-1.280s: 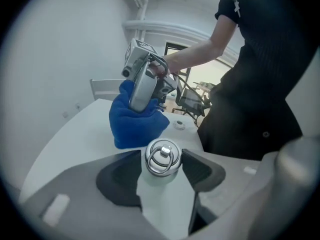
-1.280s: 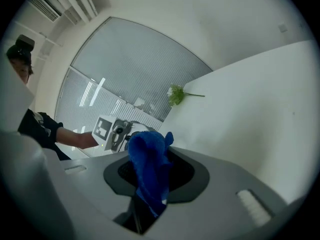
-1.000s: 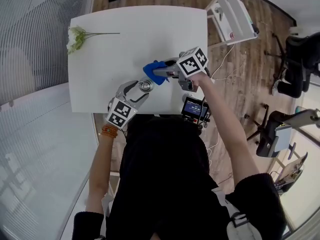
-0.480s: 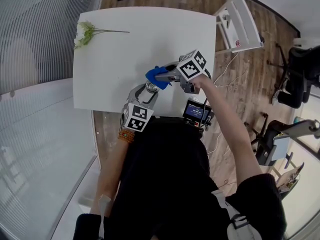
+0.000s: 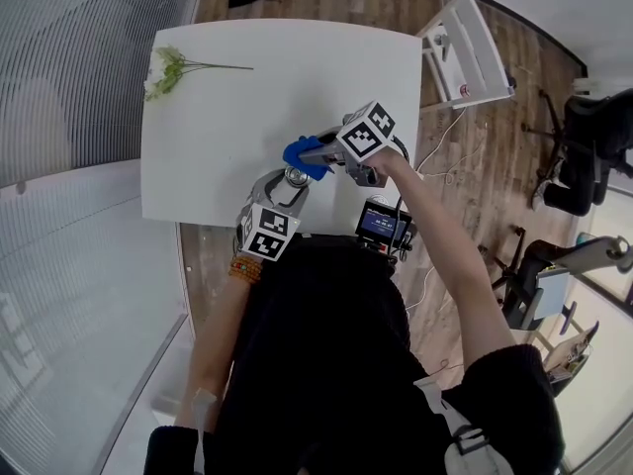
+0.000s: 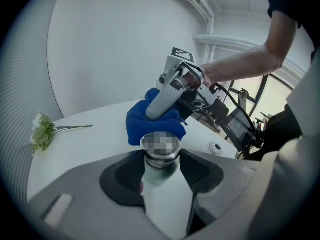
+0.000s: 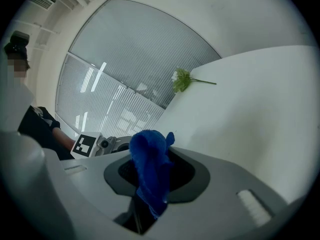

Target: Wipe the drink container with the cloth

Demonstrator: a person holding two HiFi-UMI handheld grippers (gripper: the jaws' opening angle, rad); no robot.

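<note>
Holds bottle (image 6: 162, 199) in left gripper (image 6: 161, 164), jaws closed on its body, at table's (image 5: 227, 117) 6 o'clock edge. Pinches cloth (image 6: 150, 121) in right gripper (image 5: 318, 152). Has brought cloth in from 1 o'clock, seemingly against cap: wiping probably starting.

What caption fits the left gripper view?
Left gripper clamps a white bottle; right gripper holds a blue cloth at its cap.

In the head view, your left gripper (image 5: 281, 188) sits at the lower edge of the table (image 5: 247, 97), with the drink container (image 6: 162, 184) clamped between its jaws. Your right gripper (image 5: 309, 152) grips the cloth (image 5: 298, 154) just above the container's top. A flower (image 5: 161, 70) lies at the table's upper left corner.
</note>
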